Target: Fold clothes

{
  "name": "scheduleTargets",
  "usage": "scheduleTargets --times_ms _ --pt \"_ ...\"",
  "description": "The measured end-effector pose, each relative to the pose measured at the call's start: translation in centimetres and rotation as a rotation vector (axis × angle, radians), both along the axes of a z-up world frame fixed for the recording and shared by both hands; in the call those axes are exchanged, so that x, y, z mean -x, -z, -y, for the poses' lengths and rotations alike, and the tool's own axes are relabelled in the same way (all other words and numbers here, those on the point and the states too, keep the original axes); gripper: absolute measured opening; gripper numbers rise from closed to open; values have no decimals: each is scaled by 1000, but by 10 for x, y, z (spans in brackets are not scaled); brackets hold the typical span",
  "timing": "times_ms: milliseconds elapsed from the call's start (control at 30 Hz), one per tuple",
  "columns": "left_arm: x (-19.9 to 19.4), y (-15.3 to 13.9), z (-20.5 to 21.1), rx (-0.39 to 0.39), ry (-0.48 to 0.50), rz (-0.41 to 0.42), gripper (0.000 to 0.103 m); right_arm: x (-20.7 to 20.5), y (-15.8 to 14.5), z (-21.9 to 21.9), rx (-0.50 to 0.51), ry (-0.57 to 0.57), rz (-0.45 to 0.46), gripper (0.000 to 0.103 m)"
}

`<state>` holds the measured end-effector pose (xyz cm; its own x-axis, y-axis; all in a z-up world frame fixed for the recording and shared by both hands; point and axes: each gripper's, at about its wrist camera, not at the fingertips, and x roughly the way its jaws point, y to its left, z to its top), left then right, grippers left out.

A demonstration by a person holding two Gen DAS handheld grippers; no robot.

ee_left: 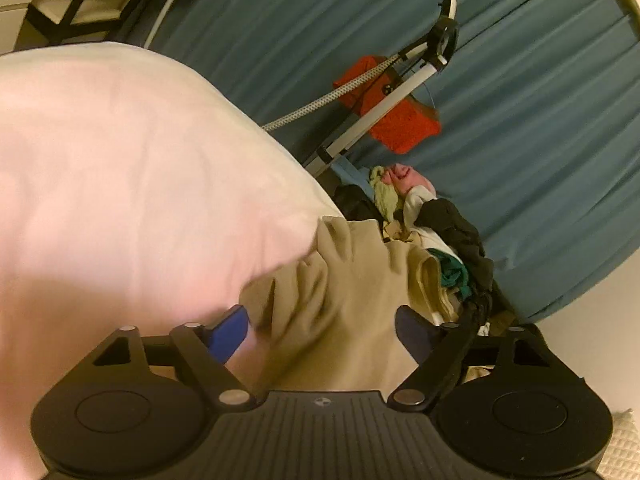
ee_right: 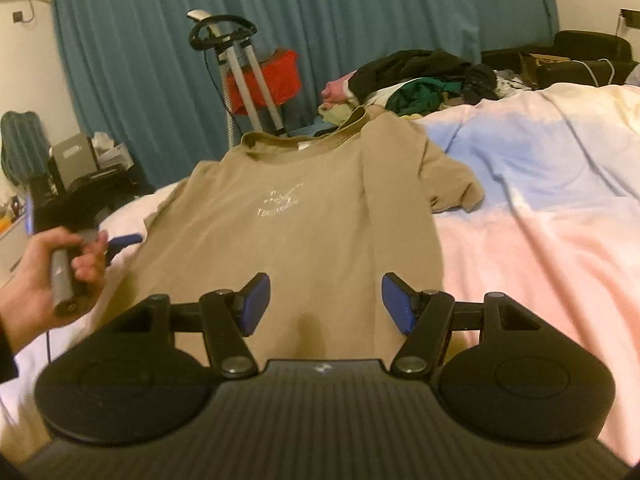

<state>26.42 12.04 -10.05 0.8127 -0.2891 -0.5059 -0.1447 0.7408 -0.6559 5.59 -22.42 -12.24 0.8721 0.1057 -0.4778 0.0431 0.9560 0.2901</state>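
A tan T-shirt (ee_right: 296, 216) with a pale chest print lies face up on the bed, collar toward the far end, its right sleeve spread out. My right gripper (ee_right: 325, 302) is open and empty, hovering over the shirt's lower middle. My left gripper (ee_left: 322, 330) is open at the shirt's left edge, with bunched tan fabric (ee_left: 340, 292) between its blue fingers. In the right wrist view the left gripper's blue fingertip (ee_right: 126, 240) shows beside the shirt's left side, held by a hand (ee_right: 44, 280).
The bed cover (ee_right: 540, 208) is pink, blue and cream. A pile of dark, green and pink clothes (ee_right: 416, 80) lies at the far end. A garment steamer stand (ee_right: 236, 72) and a red bag (ee_right: 276, 76) stand before teal curtains (ee_right: 360, 8). Clutter sits at the left.
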Motion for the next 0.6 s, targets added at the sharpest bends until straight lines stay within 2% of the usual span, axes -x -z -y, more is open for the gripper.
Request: scheduleTargets --times_ms 33,67,133,233,300,400,433,533,600 --pt "-6 4 2 -31 5 -6 65 -3 3 1 -2 -2 -1 65" --pt "-12 7 6 -75 15 -11 52 -6 5 1 -4 -3 -1 65" --pt "-19 10 13 -166 34 -2 41 -12 9 1 -12 -5 -1 65" --pt "-22 4 33 -312 69 40 16 -20 11 1 -39 7 -6 65" --pt "-19 -7 55 -453 96 98 14 -24 13 2 -69 11 -17 65" --pt "-3 -25 107 -752 188 242 12 -26 13 3 -88 22 -21 65" --pt "4 -28 124 -828 231 291 12 -27 13 5 -91 27 -20 65" --pt "30 -27 180 -955 425 401 12 -27 13 10 -113 48 -20 65" --pt "43 -17 213 -984 570 412 12 -27 14 15 -131 59 -26 65"
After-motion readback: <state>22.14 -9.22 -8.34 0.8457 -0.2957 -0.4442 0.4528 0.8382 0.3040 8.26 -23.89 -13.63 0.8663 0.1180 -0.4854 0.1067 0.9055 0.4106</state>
